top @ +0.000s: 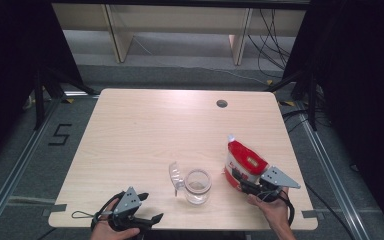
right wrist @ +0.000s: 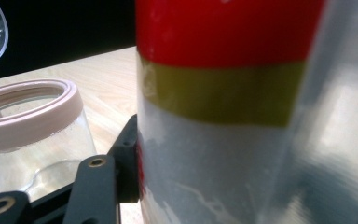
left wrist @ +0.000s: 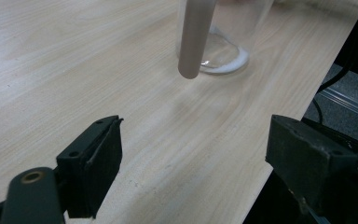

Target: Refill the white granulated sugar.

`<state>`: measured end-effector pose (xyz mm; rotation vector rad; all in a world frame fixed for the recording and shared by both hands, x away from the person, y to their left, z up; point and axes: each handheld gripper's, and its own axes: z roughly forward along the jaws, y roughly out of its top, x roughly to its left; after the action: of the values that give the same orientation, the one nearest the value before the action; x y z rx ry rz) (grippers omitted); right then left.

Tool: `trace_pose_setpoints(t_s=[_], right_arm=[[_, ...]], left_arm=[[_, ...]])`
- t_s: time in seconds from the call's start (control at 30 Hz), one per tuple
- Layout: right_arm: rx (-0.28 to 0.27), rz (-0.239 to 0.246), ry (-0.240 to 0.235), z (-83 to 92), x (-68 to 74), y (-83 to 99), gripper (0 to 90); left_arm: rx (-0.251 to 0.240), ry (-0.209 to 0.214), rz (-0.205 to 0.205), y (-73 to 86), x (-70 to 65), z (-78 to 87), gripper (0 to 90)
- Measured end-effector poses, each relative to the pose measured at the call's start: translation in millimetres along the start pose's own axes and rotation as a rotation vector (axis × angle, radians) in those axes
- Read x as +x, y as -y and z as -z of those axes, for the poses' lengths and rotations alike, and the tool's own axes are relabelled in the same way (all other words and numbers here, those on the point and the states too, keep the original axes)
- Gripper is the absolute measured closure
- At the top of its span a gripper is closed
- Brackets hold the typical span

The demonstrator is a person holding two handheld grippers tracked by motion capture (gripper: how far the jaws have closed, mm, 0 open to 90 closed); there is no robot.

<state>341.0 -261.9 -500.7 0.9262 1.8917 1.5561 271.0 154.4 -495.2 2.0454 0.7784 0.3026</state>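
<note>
1. Resting at the near desk [top: 130, 125] edge, the left tool [top: 147, 220] stands wide with nothing between its jaws; bare wood lies ahead of it.
2. Beyond it, near the front edge, stands the open glass jar [top: 198, 186], its hinged lid [top: 174, 175] tipped back on its left.
3. Just right of the jar, the right tool [top: 240, 181] grips the red-and-white bag [top: 244, 161], one jaw pressed to its side.
4. Farther back the desk lies open up to a round cable hole [top: 222, 104] near the far edge.

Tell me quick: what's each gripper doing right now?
Left gripper: open, holding nothing.
Right gripper: closed on the red-and-white bag.
</note>
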Motion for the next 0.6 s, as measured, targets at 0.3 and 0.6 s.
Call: trace_pose_setpoints(t_s=[0.3, 0.6], right_arm=[[-0.011, 0.005, 0.001, -2.3, -0.4, -0.1, 46.6], [0.045, 0.018, 0.007, 0.3, 6.5, -5.7, 48.2]], left_arm=[[-0.011, 0.007, 0.048, 0.4, -3.5, -1.2, 18.1], [-0.017, 0.005, 0.055, 0.2, -2.1, -0.1, 18.1]])
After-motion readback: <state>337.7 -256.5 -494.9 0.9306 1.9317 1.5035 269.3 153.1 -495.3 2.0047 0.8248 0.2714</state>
